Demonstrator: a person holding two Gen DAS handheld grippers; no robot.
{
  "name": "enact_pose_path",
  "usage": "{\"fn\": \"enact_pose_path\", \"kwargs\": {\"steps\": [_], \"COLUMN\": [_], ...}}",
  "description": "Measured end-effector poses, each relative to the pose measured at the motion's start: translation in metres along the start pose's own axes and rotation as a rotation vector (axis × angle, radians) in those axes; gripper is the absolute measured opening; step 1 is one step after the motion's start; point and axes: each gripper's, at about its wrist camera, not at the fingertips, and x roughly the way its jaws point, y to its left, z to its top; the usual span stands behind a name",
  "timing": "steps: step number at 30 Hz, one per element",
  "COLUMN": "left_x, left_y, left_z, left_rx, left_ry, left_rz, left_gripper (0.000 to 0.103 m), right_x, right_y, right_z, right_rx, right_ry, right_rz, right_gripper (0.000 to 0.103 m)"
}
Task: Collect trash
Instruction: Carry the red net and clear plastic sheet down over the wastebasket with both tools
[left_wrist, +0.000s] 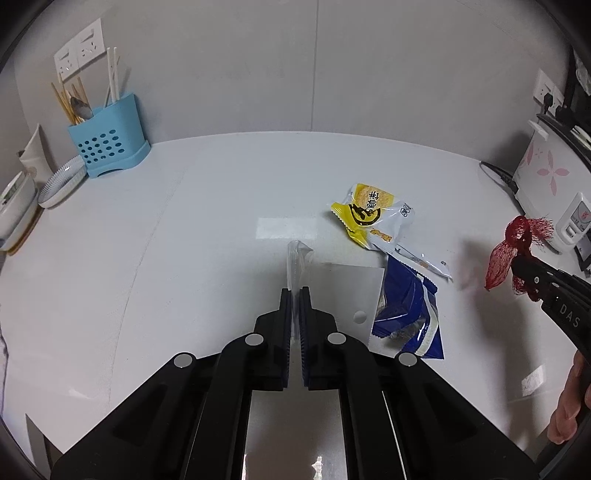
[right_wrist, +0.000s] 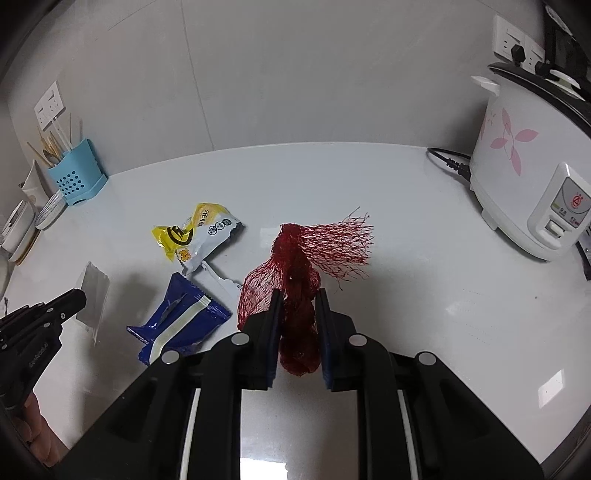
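Observation:
My left gripper (left_wrist: 294, 293) is shut on a clear plastic bag (left_wrist: 345, 291), which hangs off the white counter (left_wrist: 184, 240); the same clear plastic bag (right_wrist: 94, 291) shows beside the left gripper (right_wrist: 79, 295) in the right wrist view. My right gripper (right_wrist: 298, 295) is shut on a bunched red mesh net (right_wrist: 314, 251), lifted above the counter. That red mesh net (left_wrist: 513, 251) and right gripper (left_wrist: 524, 267) appear at the right edge of the left wrist view. On the counter lie a yellow and white snack wrapper (left_wrist: 373, 218) (right_wrist: 199, 236) and a blue wrapper (left_wrist: 410, 314) (right_wrist: 181, 321).
A blue utensil holder (left_wrist: 107, 144) with chopsticks, a ribbed dish (left_wrist: 61, 182) and bowls stand at the back left. A white rice cooker (right_wrist: 524, 173) with its black cord (right_wrist: 447, 162) stands at the right. A person's hand (left_wrist: 569, 402) holds the right gripper.

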Motion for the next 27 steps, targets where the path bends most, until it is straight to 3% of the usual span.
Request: {"fn": "enact_pose_path", "kwargs": {"steps": [11, 27], "left_x": [-0.057, -0.130], "left_y": [0.007, 0.012], "left_z": [-0.029, -0.103], "left_rx": [-0.005, 0.004], "left_ry": [-0.046, -0.107], "left_rz": [-0.022, -0.064], "left_gripper": [0.003, 0.003], "right_x": [-0.066, -0.136], "right_y": [0.005, 0.019], "right_z": [-0.025, -0.106], "right_rx": [-0.032, -0.057], "right_ry": [-0.076, -0.146], "right_rz": [-0.015, 0.039], "right_gripper": [0.017, 0.017]}}
